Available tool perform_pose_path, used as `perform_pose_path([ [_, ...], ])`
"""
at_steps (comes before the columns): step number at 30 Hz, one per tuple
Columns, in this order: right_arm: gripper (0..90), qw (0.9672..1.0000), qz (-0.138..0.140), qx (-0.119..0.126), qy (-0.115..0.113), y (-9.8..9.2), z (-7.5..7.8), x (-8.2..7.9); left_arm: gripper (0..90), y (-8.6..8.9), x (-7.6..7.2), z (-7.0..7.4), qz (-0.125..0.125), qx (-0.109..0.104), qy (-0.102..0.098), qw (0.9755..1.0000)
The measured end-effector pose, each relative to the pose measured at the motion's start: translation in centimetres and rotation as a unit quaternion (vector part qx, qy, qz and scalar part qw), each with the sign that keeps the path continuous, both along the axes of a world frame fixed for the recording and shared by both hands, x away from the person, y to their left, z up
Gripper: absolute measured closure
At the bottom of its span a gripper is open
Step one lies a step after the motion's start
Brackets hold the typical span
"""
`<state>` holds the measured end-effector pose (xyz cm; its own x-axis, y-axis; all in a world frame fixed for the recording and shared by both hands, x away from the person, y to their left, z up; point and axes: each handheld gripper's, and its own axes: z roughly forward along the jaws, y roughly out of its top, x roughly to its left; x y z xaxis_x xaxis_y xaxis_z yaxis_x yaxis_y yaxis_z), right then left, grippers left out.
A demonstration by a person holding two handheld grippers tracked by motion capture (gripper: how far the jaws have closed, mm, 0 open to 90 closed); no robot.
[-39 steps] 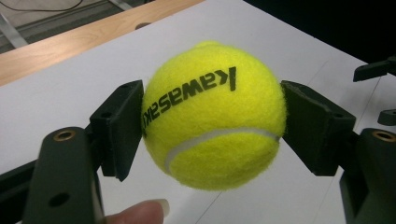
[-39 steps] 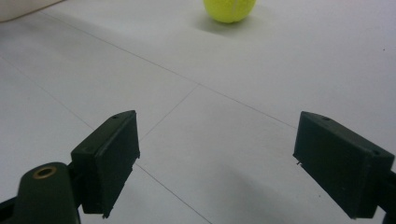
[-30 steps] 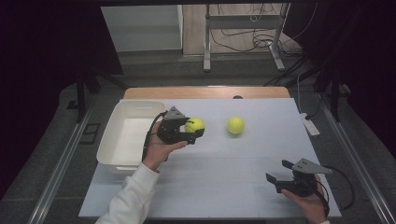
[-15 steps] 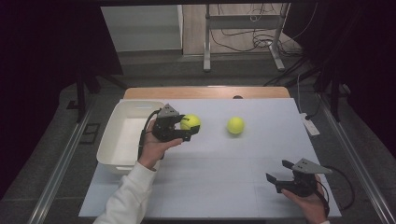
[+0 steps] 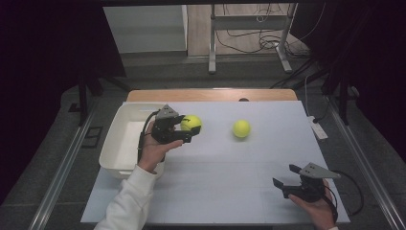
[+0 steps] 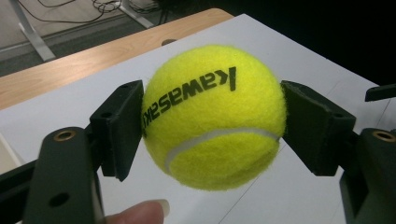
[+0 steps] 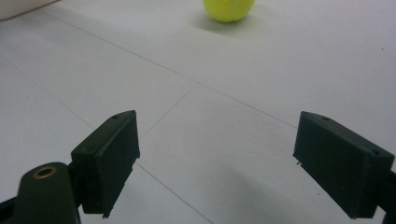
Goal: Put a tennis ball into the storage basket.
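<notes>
The desk [image 5: 215, 191], covered in a white sheet, carries a white bin [image 5: 125, 143] at its left edge. Just beside the bin's right wall, the left hand-held gripper [image 5: 189, 130] holds a tennis ball [image 5: 191, 123] clear of the surface, its pads pressed on opposite sides of the ball across its widest part. A second tennis ball [image 5: 242, 128] lies loose near the desk's middle, well apart from both hands. The right hand-held gripper [image 5: 282, 184] rests at the near right corner, its jaws spread wide with nothing between them.

The held ball looks light and springy, with a felt cover that grips well; clamping across the middle, as here, should keep it from squirting out.

Compared with a second ago, the left hand has carried its ball slightly towards the bin; the right hand has not moved.
</notes>
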<state>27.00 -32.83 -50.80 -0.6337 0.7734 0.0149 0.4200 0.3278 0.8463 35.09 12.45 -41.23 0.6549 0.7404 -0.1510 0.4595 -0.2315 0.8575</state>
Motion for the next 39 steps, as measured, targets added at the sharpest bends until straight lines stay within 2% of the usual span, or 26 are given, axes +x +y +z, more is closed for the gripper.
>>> perform_pose_path([
  [39,14.6,1.0,-0.001,0.001,0.0,-0.1,0.0,0.0,26.8,3.5,0.4,0.8,0.048,-0.018,-0.012,0.9986],
])
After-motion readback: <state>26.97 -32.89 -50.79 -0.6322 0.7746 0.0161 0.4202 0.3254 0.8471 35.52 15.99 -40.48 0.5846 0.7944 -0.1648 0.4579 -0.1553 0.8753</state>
